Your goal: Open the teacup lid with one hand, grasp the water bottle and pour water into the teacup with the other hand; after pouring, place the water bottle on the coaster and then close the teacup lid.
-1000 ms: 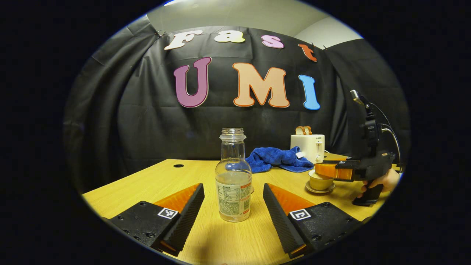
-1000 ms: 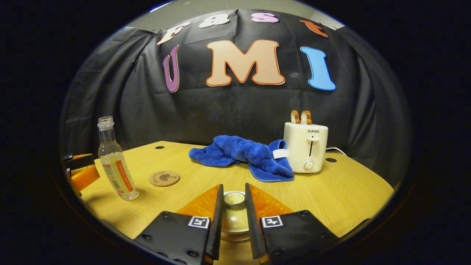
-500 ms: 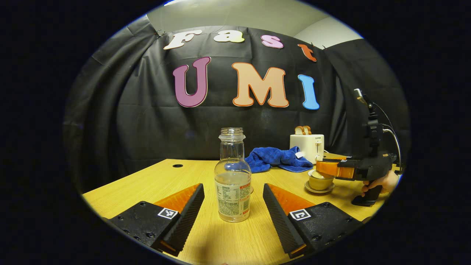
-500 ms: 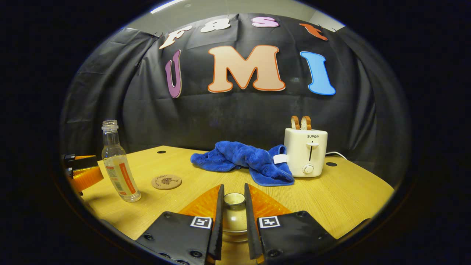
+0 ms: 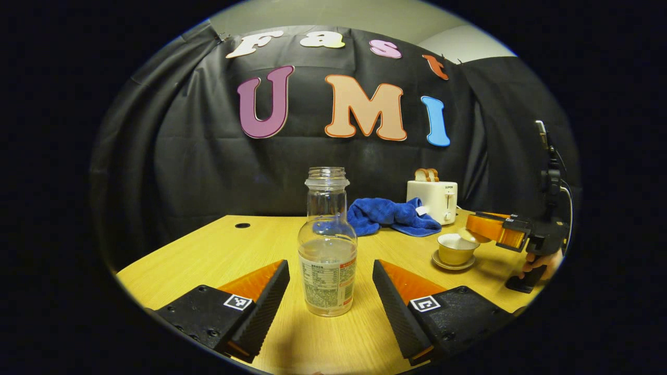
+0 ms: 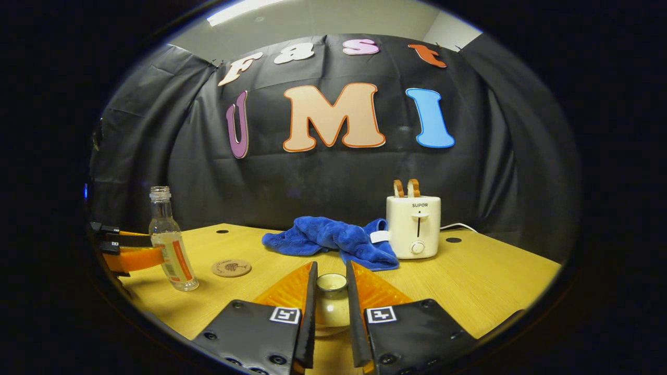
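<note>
Cream ceramic teacup lid (image 6: 332, 302) is clamped in the right gripper (image 6: 331, 317) and held just off the teacup (image 5: 457, 249) — lid-opening in hand — while the left gripper (image 5: 330, 291) gapes around the water bottle (image 5: 327, 245) on the worktop (image 5: 250, 250), needing to close before pouring.

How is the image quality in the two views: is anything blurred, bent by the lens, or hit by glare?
Left gripper view: sharp; the water bottle casts a soft shadow toward the camera, and the table edge bows from fisheye distortion. Right gripper view: a ceiling light glares at the top; the lid between the jaws is slightly soft, being close.
</note>
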Demonstrator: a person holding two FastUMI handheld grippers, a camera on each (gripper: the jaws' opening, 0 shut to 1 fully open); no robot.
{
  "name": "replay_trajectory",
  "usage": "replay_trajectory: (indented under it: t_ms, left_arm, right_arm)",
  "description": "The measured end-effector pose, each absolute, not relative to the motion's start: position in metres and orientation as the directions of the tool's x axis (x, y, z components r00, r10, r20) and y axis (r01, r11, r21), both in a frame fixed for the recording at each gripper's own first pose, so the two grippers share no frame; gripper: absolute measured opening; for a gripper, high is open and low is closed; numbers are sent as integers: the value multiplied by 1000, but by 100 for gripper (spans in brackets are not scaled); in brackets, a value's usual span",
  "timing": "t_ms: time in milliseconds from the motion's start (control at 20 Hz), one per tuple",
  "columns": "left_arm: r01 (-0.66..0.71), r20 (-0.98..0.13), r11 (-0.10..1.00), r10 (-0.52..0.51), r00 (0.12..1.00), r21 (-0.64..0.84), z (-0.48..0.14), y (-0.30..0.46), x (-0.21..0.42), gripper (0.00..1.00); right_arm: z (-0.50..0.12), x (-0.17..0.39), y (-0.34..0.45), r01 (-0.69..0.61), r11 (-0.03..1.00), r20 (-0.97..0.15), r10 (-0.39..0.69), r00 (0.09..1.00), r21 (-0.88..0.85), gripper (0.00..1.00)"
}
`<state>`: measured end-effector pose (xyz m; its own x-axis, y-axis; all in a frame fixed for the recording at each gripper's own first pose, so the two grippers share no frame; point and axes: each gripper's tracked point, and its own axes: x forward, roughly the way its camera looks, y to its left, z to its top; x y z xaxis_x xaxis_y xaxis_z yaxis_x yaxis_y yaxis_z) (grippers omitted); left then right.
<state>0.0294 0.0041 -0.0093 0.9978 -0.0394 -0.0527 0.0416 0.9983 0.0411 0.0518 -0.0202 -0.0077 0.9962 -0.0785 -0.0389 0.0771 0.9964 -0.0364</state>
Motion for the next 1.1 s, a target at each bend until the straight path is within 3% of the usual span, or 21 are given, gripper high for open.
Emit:
replay_trajectory:
  t_ms: [550,750,1100]
  left_arm:
    - [87,-148,996,-87,985,-4,-24,5,63,93]
    - [87,-174,996,-82,981,21,-28,3,72,77]
    - [91,-190,993,-76,979,73,-29,-1,75,73]
  right_arm:
    - [-2,25,-64,223,974,-28,-224,974,-46,32]
    - [0,21,-77,262,964,-25,-263,964,-49,32]
    - [0,12,-101,302,952,-21,-303,953,-51,31]
